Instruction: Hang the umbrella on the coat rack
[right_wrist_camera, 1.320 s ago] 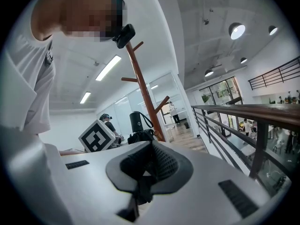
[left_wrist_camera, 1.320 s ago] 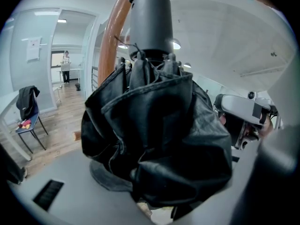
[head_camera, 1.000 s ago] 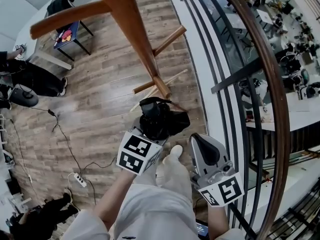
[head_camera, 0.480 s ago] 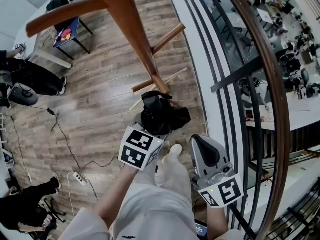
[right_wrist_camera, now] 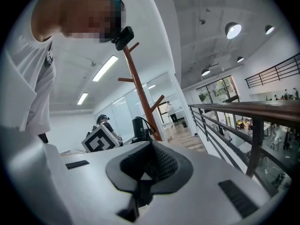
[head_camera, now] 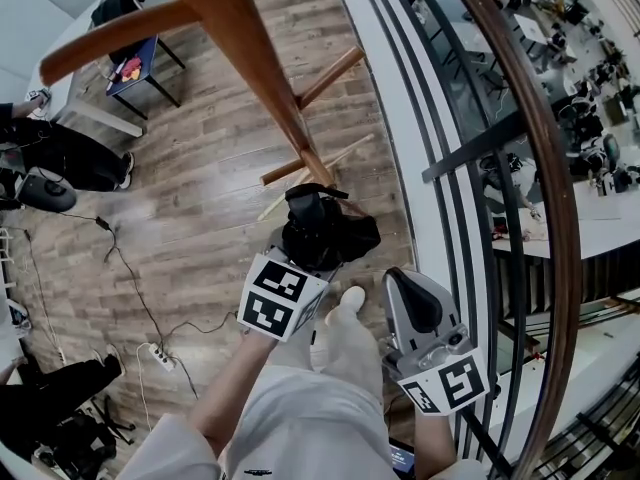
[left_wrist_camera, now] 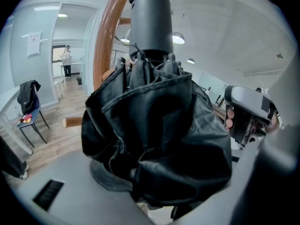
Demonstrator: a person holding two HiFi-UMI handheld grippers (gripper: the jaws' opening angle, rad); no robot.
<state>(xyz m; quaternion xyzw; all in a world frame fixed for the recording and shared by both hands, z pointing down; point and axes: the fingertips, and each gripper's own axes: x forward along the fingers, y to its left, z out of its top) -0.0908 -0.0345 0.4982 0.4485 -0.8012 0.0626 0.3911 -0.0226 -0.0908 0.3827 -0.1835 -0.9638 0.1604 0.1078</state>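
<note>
A wooden floor (head_camera: 200,188) runs beside a balcony railing (head_camera: 545,168). Little has changed in the past second. The left tongs (head_camera: 305,268) stay clenched round the folded black umbrella (head_camera: 320,233), near the coat rack (head_camera: 265,68), so the hanging appears not yet begun. The umbrella's handle juts beyond the tongs toward the pole. The right tongs (head_camera: 415,303) are closed and empty.
</note>
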